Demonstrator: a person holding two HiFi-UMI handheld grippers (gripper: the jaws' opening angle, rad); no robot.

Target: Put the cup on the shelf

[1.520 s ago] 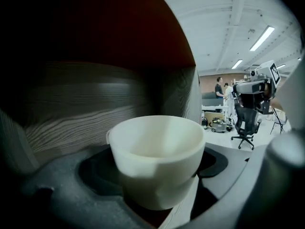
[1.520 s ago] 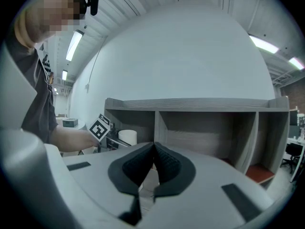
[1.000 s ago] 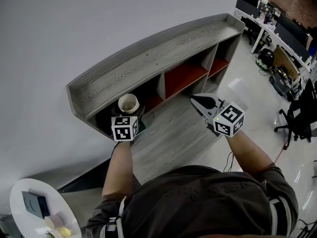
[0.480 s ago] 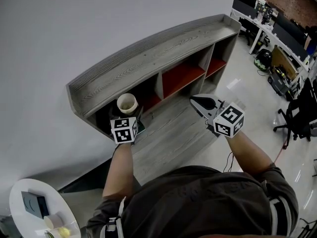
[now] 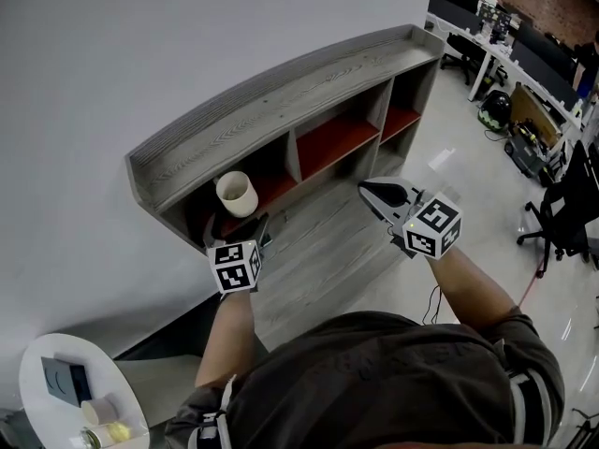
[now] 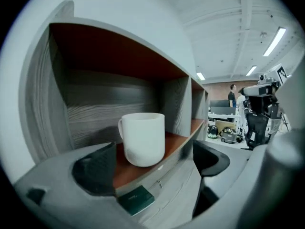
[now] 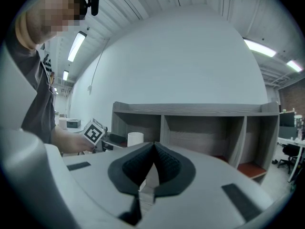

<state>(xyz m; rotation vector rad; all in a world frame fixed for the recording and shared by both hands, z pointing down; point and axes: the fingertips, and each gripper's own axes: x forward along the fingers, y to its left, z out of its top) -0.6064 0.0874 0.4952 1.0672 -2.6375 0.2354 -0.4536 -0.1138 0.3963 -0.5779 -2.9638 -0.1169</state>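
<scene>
Standing upright on the red floor of the leftmost compartment of the shelf (image 5: 281, 101), the white cup (image 5: 237, 194) is clear of the left gripper (image 5: 245, 229), whose jaws are spread wide just in front of it without contact. The right gripper (image 7: 153, 163) has its jaws pressed together on nothing, well apart from the shelf. Cup contents cannot be determined in any view, and only an edge of its handle shows.
</scene>
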